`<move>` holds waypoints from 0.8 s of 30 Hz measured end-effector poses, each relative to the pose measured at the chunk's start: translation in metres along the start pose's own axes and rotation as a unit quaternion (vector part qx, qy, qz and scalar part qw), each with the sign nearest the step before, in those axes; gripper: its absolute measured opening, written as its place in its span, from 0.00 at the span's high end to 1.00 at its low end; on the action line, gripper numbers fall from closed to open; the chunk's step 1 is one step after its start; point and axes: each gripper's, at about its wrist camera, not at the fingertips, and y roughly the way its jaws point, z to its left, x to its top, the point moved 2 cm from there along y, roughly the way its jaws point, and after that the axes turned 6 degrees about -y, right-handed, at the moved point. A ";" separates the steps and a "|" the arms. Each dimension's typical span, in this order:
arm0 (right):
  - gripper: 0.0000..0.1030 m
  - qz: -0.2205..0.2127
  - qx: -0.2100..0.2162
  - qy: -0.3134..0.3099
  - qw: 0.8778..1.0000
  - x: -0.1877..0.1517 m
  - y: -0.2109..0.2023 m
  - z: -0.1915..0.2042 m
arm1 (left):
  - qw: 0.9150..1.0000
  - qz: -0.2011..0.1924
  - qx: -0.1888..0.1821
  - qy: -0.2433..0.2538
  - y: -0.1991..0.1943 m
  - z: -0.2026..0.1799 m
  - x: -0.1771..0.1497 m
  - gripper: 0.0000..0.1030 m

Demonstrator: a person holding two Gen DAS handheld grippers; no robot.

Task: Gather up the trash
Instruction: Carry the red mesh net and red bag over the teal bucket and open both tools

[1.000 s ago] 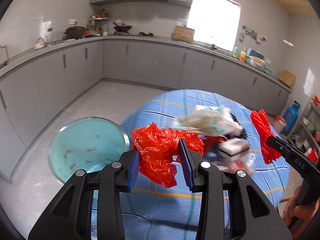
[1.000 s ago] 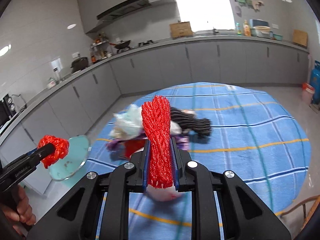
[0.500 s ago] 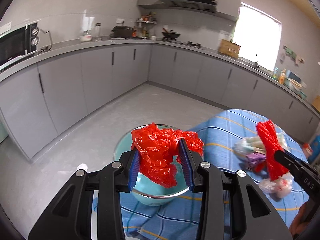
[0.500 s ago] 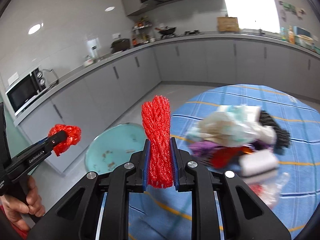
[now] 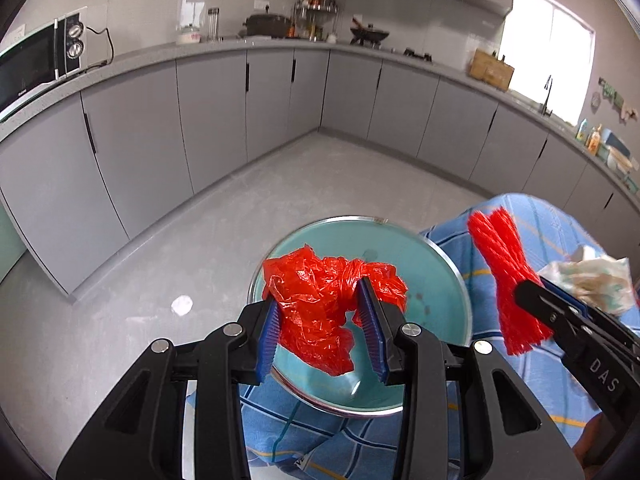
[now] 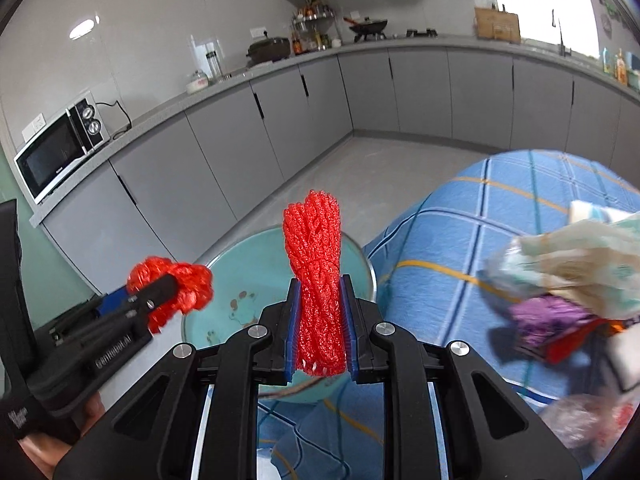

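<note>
My left gripper [image 5: 322, 326], angled down: clamped on a crumpled red plastic bag [image 5: 320, 312], above the teal basin [image 5: 432, 280]. My right gripper [image 6: 320, 326]: closed on a red foam net [image 6: 316, 280], lettered "DAS". A second ago both hung over the blue checked tablecloth [image 6: 460, 240]; trash pile [image 6: 580, 280] now right.

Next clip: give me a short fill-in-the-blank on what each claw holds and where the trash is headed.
1. The left claw is shut on a crumpled red ____ bag.
2. The right claw grips a bundle of red ____, standing upright between its pads.
3. Both claws are in front of a teal ____ with a metal rim.
4. More trash lies on a cloth checked in ____.

Missing words: plastic; mesh netting; bin; blue
</note>
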 end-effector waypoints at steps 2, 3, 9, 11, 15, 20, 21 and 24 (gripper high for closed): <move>0.81 0.009 0.001 0.005 1.000 0.000 0.012 0.000 | 1.000 0.009 0.003 0.004 0.010 0.001 -0.001 0.64; 0.81 0.015 0.003 0.009 1.000 0.000 0.019 -0.001 | 1.000 0.013 0.005 0.006 0.015 0.002 -0.001 0.64; 0.81 0.037 0.008 0.019 0.999 0.001 0.045 0.001 | 0.999 0.038 0.011 0.016 0.042 -0.002 -0.004 0.64; 0.81 0.045 0.010 0.020 0.999 0.000 0.053 0.001 | 0.999 0.044 0.011 0.019 0.049 -0.004 -0.005 0.64; 0.80 0.056 0.013 0.024 0.998 -0.002 0.066 0.001 | 0.998 0.052 0.016 0.026 0.060 -0.006 -0.009 0.64; 0.78 0.061 0.015 0.020 0.998 -0.004 0.077 0.002 | 0.997 0.067 0.029 0.026 0.076 -0.001 -0.011 0.64; 0.78 0.061 0.015 0.020 0.998 -0.005 0.080 0.001 | 0.997 0.068 0.031 0.025 0.077 -0.001 -0.012 0.64; 0.75 0.065 0.024 0.019 0.997 -0.005 0.088 0.003 | 0.996 0.074 0.037 0.029 0.083 0.000 -0.014 0.64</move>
